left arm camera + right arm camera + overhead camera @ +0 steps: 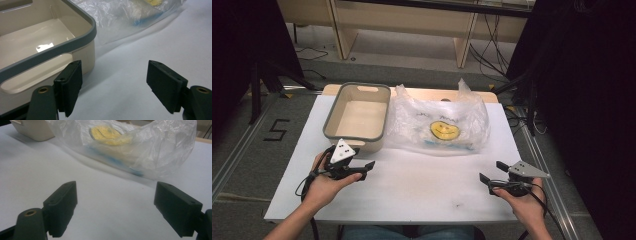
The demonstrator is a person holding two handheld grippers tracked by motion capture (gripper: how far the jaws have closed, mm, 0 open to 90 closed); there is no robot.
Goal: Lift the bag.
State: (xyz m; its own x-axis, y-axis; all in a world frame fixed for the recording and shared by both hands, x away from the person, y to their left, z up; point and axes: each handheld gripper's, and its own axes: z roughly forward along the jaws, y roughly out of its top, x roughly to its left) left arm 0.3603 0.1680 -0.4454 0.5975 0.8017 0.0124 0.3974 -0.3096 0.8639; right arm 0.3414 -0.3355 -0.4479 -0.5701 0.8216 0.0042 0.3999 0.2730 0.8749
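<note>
The clear plastic bag (439, 125), lying at the table's twelve o'clock just right of the beige tub (358, 117), looks light, limp and slippery, best pinched at a bunched top fold, while the left gripper (364, 170) and right gripper (491, 171) hover with jaws spread, holding nothing.

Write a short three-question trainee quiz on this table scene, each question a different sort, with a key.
1. True or false: the left gripper is clamped on the beige tub.
2. Multiple choice: the yellow smiley is seen on A) the tub, B) the clear plastic bag, C) the white table.
3. Fill in: the tub's rim is coloured ____.

Key
1. False: its jaws stand open beside the tub.
2. B.
3. Grey.
</note>
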